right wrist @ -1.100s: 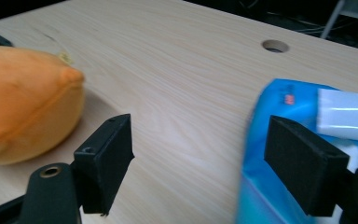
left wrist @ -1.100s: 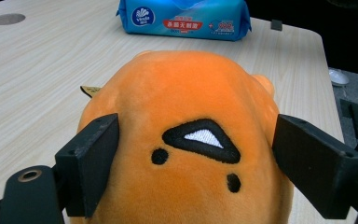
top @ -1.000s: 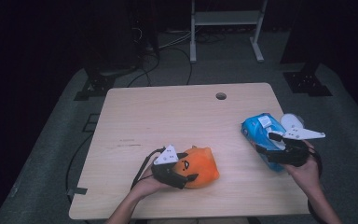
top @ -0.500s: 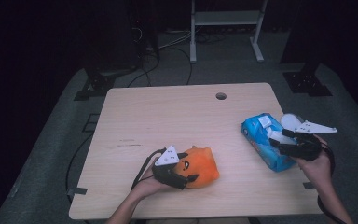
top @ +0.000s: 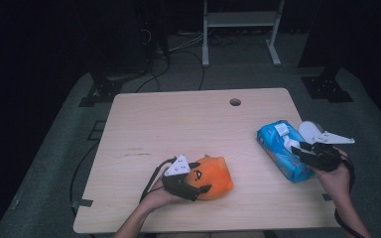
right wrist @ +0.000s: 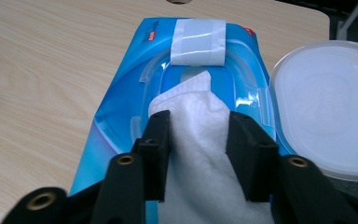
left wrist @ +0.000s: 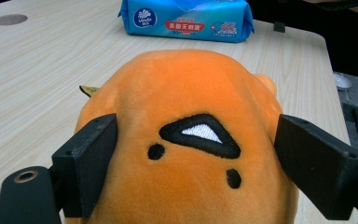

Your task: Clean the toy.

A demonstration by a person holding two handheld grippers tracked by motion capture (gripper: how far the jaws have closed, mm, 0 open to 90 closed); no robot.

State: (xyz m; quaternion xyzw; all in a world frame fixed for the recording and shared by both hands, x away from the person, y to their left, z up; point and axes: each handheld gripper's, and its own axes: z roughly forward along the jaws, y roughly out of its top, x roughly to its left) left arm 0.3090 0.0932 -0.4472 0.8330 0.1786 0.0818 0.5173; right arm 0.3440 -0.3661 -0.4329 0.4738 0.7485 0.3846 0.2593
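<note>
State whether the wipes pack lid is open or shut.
Open. The clear lid is swung off the wipes pack, and a wipe sticks out between the right gripper jaws.

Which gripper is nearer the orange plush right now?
Left. The left gripper has its jaws around the orange plush; the right gripper is across the table, pinching a wipe from the blue pack.
</note>
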